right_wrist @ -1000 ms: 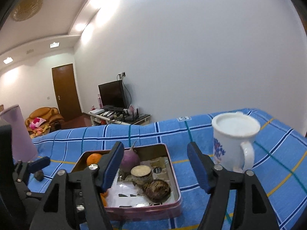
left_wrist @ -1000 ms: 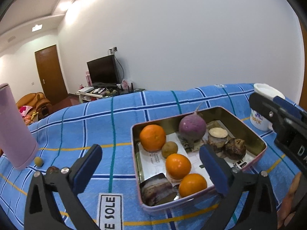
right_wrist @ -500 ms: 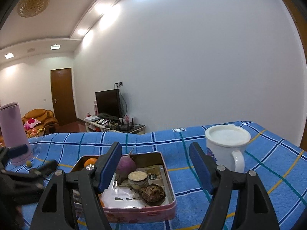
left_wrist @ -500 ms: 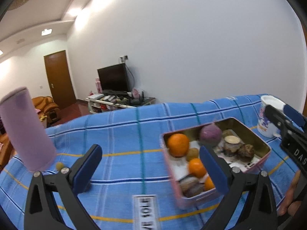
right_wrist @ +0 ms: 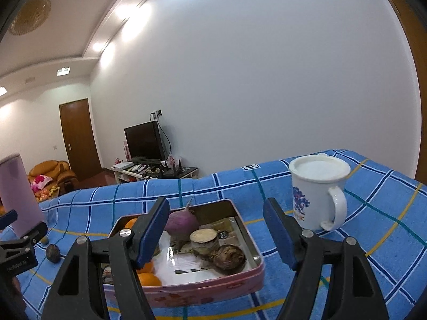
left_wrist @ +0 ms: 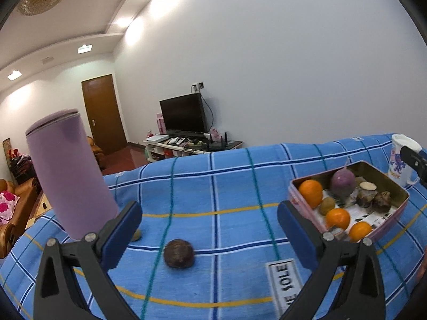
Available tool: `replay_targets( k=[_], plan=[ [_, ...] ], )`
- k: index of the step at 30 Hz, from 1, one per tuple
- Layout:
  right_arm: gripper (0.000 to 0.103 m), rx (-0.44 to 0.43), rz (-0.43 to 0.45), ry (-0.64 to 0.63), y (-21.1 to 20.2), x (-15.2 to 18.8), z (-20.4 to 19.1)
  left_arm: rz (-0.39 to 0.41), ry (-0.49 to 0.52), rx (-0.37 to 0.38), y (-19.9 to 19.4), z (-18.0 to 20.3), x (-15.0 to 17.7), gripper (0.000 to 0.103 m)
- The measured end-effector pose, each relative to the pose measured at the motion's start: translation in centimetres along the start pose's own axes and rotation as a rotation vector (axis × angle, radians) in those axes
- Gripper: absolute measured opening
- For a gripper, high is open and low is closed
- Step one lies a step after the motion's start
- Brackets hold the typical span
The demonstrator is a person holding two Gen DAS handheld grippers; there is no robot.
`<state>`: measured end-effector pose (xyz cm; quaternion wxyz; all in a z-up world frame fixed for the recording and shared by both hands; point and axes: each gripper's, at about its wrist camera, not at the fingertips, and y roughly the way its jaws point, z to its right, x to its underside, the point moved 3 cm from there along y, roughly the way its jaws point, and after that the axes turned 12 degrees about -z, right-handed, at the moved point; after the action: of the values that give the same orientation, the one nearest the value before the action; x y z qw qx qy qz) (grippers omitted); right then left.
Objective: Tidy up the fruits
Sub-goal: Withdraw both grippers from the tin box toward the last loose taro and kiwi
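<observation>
A pink metal tin (left_wrist: 395, 214) (right_wrist: 248, 240) on the blue checked cloth holds oranges (left_wrist: 311, 192), a small brown fruit (left_wrist: 327, 204), a purple turnip (right_wrist: 182, 222) and dark brown roots (right_wrist: 230, 259). A dark round fruit (left_wrist: 178, 253) (right_wrist: 52, 252) lies loose on the cloth left of the tin, and a small yellowish fruit (left_wrist: 137, 235) sits by the bottle. My left gripper (left_wrist: 209, 229) is open just above and in front of the dark fruit, empty. My right gripper (right_wrist: 216, 233) hangs open over the tin, holding nothing.
A tall lilac bottle (left_wrist: 68, 170) stands at the left on the cloth. A white lidded mug (right_wrist: 317, 190) stands right of the tin. A white label (left_wrist: 285, 284) is sewn near the front edge. Behind the table are a TV stand and a sofa.
The left gripper has swung left away from the tin, so the dark loose fruit and the lilac bottle now sit in front of it. The right gripper has barely shifted.
</observation>
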<state>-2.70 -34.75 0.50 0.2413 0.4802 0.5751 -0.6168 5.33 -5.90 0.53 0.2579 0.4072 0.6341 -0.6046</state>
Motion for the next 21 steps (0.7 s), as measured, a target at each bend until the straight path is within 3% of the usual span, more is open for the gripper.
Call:
replay_targets(
  k=[21],
  plan=[
    [0.074,-0.118,-0.102,-0.058,1.1,1.9,-11.0,-0.018,-0.072,-0.03,0.9,-5.7,0.6,0.103]
  ],
)
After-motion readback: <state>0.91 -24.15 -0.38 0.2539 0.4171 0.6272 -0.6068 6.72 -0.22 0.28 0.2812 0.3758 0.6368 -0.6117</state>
